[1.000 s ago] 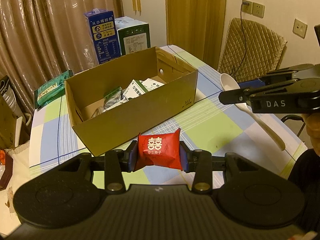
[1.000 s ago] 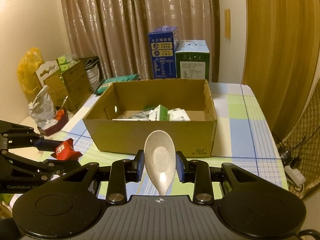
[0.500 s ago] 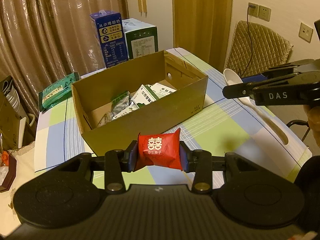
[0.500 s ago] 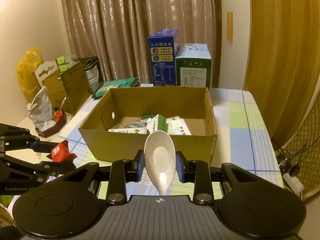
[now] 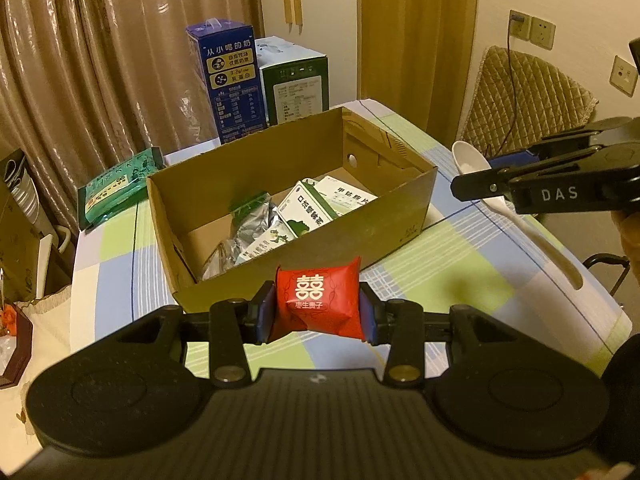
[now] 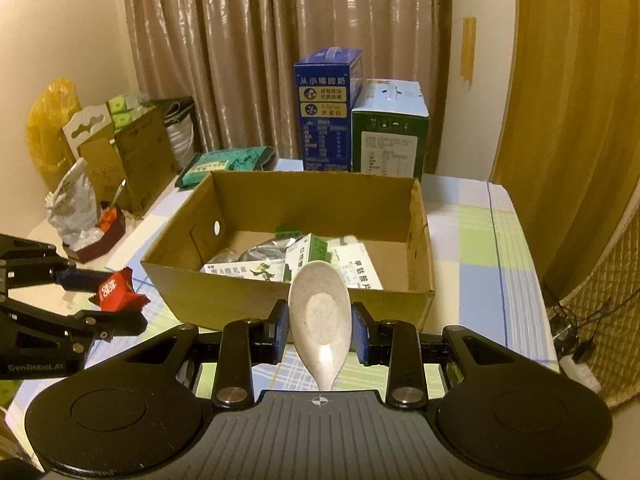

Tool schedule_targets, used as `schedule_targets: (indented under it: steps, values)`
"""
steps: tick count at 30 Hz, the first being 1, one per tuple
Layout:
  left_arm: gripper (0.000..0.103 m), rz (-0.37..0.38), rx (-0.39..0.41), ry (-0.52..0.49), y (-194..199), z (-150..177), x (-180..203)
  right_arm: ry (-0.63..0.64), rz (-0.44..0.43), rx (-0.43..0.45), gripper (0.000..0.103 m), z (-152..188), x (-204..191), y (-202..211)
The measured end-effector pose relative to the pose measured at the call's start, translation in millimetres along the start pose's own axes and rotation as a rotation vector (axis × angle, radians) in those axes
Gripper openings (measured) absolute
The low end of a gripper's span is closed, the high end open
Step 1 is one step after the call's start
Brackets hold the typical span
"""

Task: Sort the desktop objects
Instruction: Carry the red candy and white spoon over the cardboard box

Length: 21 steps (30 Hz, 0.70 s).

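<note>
Above the checked table (image 5: 460,280), left gripper (image 5: 318,306) tilted down, jaws clamping red packet (image 5: 318,304), right gripper (image 6: 320,322) clamping spoon (image 6: 320,312)

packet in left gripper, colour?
Red packet with white characters, clamped in the left gripper; clearest in the left wrist view.

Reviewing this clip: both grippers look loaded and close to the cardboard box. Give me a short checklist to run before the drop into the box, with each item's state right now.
1. Left gripper clamped on the red packet: ok, pads press both sides.
2. Right gripper clamped on the spoon: ok, held at the bowl.
3. Cardboard box open on top: ok, no lid or flap over it.
4. Free floor inside the box: ok, bare cardboard at its right end beside the medicine boxes.
5. Items above the opening: not ok, both sit short of the near wall.
6. Grippers apart from each other: ok, a clear gap shows between them.
</note>
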<state>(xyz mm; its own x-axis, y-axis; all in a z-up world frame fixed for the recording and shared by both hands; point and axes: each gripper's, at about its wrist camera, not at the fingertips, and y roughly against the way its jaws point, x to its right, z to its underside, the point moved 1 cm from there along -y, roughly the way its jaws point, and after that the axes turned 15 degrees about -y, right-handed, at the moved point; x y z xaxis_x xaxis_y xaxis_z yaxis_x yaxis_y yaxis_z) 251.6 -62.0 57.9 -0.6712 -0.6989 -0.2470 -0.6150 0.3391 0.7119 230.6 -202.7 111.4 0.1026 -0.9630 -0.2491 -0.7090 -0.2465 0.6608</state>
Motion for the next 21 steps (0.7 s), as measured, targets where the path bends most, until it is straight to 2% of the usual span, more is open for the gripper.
schedule_targets:
  steps: [21]
  values:
    - [0.037,-0.001,-0.038,0.027,-35,-14,-38,0.079,0.025,-0.086,0.030,-43,0,-50]
